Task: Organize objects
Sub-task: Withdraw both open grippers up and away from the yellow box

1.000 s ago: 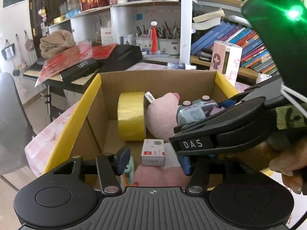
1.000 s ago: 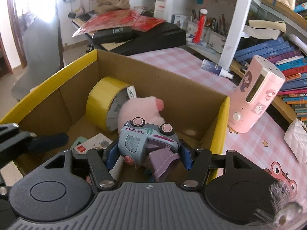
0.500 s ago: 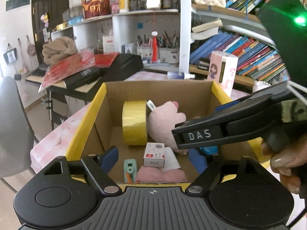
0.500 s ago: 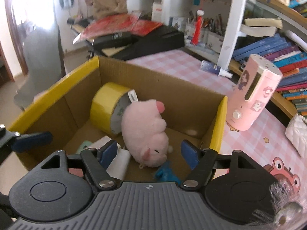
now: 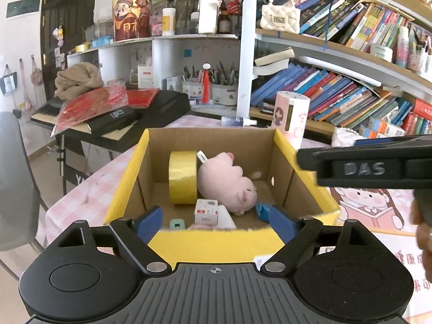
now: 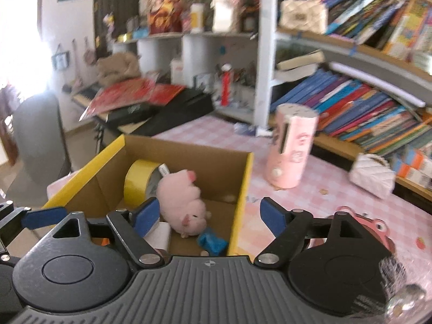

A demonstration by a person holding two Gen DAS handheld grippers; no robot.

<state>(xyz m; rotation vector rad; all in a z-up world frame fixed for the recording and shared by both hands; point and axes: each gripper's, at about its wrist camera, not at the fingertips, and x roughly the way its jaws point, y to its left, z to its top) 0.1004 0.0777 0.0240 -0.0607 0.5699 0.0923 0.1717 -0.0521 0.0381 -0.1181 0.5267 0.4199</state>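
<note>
A cardboard box with yellow flaps (image 5: 216, 243) (image 6: 243, 178) stands on the pink checked table. In it lie a yellow tape roll (image 5: 182, 176) (image 6: 136, 179), a pink plush pig (image 5: 229, 183) (image 6: 183, 199), a small white and red carton (image 5: 206, 210), a mint item (image 5: 176, 224) and a blue toy (image 6: 212, 243). My left gripper (image 5: 216, 220) is open and empty at the box's near edge. My right gripper (image 6: 208, 214) is open and empty above the box's right side; its body shows in the left wrist view (image 5: 372, 167).
A pink cylinder with a cartoon girl (image 6: 293, 145) (image 5: 293, 118) stands right of the box. A white quilted purse (image 6: 372, 178) lies further right. Bookshelves (image 5: 351, 94) line the back. A keyboard with red packets (image 5: 108, 108) and a grey chair (image 6: 37, 140) are left.
The right gripper opened and dropped the toy truck into the box, then rose and drew back to the right. The left gripper also pulled back from the box.
</note>
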